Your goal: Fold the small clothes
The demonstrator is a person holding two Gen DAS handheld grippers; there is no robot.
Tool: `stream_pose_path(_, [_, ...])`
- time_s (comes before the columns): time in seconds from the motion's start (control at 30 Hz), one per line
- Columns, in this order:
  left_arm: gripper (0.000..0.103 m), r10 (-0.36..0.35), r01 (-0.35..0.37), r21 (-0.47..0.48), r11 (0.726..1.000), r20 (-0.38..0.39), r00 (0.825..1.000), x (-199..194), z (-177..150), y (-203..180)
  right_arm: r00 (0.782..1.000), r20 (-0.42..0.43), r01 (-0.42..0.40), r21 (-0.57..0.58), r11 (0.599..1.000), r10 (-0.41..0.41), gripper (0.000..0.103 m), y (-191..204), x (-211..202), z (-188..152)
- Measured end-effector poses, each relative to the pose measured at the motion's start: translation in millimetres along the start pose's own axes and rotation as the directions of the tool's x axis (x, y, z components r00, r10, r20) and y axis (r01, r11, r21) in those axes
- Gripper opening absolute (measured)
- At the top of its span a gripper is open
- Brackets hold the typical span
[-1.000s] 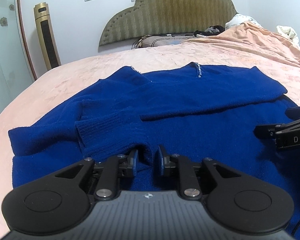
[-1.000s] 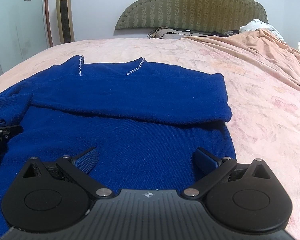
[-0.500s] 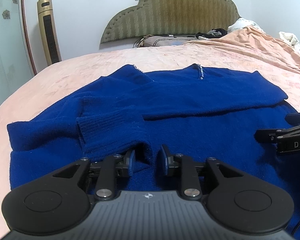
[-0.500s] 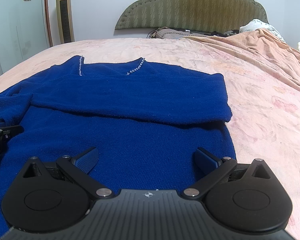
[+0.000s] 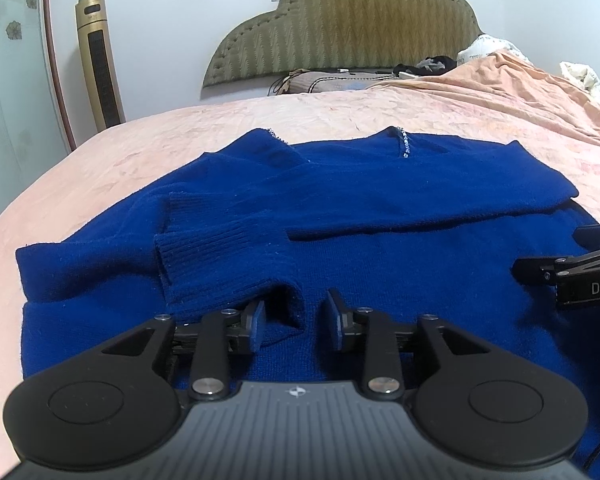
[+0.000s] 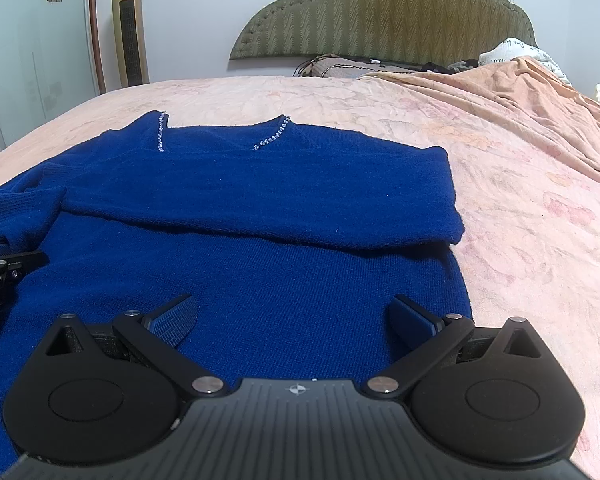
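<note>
A dark blue knit sweater (image 5: pixel 380 208) lies flat on the pink bedspread, both sleeves folded across its chest; it also shows in the right wrist view (image 6: pixel 280 208). Its ribbed sleeve cuff (image 5: pixel 224 264) lies just in front of my left gripper (image 5: pixel 296 320), whose jaws stand partly open with the cuff's edge between them, not pinched. My right gripper (image 6: pixel 292 316) is wide open and empty, low over the sweater's lower body. Each gripper's tip shows at the edge of the other's view, the right gripper's tip (image 5: pixel 572 276) and the left gripper's tip (image 6: pixel 4 272).
The pink bedspread (image 6: pixel 520 200) stretches to the right and far side. A padded headboard (image 5: pixel 340 36) and pillows stand at the back, with a rumpled blanket (image 5: pixel 540 92) at far right. A gold tower fan (image 5: pixel 100 60) stands by the wall on the left.
My left gripper's jaws have spread apart, letting go of the sleeve cuff, and it has drawn back slightly. The right gripper has stayed still and open.
</note>
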State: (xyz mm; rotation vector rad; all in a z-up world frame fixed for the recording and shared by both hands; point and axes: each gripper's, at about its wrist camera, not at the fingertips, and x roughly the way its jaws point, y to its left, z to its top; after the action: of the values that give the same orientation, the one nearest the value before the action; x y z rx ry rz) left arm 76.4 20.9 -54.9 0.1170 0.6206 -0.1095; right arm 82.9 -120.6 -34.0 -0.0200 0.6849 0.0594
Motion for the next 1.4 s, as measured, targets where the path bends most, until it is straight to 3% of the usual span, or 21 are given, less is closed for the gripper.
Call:
stream_pose_path(0.03, [0.036, 0.001, -0.001, -0.001, 1.000, 0.000, 1.000, -0.1, 0.0, 0.1, 1.000, 0.000, 0.000, 0.000, 1.000, 0.000, 0.103, 0.1, -0.1, -0.2])
stream_pose_path(0.1, [0.054, 0.009, -0.009, -0.003, 1.000, -0.003, 1.000, 0.2, 0.2, 0.1, 1.000, 0.000, 0.000, 0.000, 1.000, 0.000, 0.103, 0.0, 0.0, 0.0])
stream_pose_path(0.13, [0.069, 0.021, -0.021, -0.005, 1.000, -0.005, 1.000, 0.4, 0.6, 0.2, 1.000, 0.000, 0.000, 0.000, 1.000, 0.000, 0.103, 0.0, 0.0, 0.0])
stream_pose_path(0.17, [0.073, 0.037, -0.037, -0.012, 0.999, -0.007, 0.999, 0.5, 1.0, 0.8, 1.000, 0.000, 0.000, 0.000, 1.000, 0.000, 0.103, 0.0, 0.0, 0.0])
stream_pose_path(1.4, [0.074, 0.052, -0.052, -0.012, 0.999, -0.010, 0.999, -0.7, 1.4, 0.0, 1.000, 0.000, 0.000, 0.000, 1.000, 0.000, 0.103, -0.2, 0.3, -0.1])
